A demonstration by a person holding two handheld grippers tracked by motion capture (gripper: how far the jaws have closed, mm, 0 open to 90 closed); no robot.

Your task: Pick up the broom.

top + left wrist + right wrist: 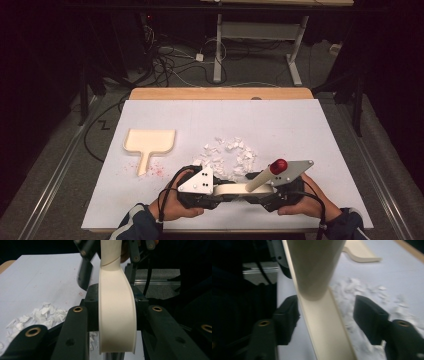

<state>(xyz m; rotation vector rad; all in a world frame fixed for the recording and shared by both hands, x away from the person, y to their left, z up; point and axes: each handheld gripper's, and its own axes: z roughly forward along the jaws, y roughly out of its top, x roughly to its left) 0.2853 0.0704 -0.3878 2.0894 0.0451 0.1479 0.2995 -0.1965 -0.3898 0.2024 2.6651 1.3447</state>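
My left gripper (pixel 216 189) is clamped on the cream brush (pixel 117 315); my right gripper's (pixel 260 192) jaws sit apart around it, not touching, beside the paper scraps (pixel 227 155).

You are working under light falling from above onto the white table sheet (pixel 280 125), while the room toward twelve o'clock is sitting dark. The high view is looking soft and grainy. In the right gripper view, the cream cylinder (pixel 314 265) is blurring heavily; the left gripper view is staying sharper.
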